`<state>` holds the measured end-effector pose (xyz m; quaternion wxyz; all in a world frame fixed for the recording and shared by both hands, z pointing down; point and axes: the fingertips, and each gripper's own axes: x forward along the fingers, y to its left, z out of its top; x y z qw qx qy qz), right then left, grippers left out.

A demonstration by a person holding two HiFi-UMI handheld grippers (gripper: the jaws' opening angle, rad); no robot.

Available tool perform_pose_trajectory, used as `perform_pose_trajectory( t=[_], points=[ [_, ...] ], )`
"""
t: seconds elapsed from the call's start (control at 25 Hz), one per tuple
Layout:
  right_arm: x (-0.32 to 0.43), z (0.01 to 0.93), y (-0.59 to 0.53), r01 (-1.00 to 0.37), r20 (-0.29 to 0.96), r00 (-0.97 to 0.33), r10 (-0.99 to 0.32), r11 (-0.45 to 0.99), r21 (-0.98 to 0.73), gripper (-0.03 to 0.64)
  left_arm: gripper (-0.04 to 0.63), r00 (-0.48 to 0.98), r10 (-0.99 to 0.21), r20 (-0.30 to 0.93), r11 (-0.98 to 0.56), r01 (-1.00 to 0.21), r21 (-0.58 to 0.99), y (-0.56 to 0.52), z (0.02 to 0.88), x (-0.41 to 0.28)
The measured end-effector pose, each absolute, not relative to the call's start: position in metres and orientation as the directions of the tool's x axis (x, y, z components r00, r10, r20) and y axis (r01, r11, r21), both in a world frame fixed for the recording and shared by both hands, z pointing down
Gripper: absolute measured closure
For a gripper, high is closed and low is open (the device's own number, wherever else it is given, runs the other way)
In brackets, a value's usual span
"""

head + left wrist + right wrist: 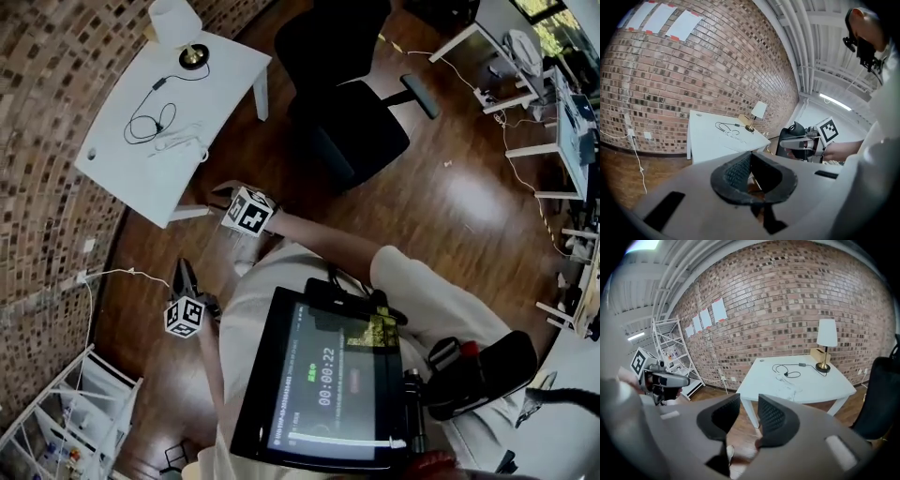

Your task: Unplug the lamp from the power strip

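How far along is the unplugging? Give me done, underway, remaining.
Done: nothing visibly; the black cord from the lamp lies by the white power strip on the table. Underway: left gripper and right gripper, both empty, are short of the table. Remaining: reach the strip, pull the plug.

Both tools held out low in front of the body

The left tool (751, 155) tilts somewhat downward, its jaws together at the tips with nothing between them, and the left forearm (214, 361) runs back to the torso. The right tool (749, 401) also angles down, its jaws apart and empty. The right forearm (314, 236) reaches farther out than the left, and the two tools sit apart.
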<state>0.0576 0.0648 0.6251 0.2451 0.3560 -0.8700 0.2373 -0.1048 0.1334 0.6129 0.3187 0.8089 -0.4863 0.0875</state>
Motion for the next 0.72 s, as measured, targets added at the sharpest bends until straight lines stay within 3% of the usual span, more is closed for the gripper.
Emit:
perform_pose_trajectory(
  t=[0.16, 0.36, 0.72],
  points=[
    [0.046, 0.614, 0.061, -0.713, 0.551, -0.665, -0.505, 0.649, -0.265, 0.506, 0.592, 0.481, -0.745, 0.462, -0.317, -0.865, 0.390, 0.134, 0.595, -0.110],
    [0.089, 0.631, 0.059, -0.749, 0.568, -0.629, -0.531, 0.610, -0.259, 0.506, 0.592, 0.518, -0.731, 0.444, -0.351, -0.844, 0.406, 0.123, 0.608, -0.080],
    [0.082, 0.627, 0.065, -0.778, 0.609, -0.574, -0.546, 0.595, -0.200, 0.506, 0.592, 0.521, -0.745, 0.415, -0.345, -0.835, 0.429, 0.117, 0.596, -0.121]
  ],
)
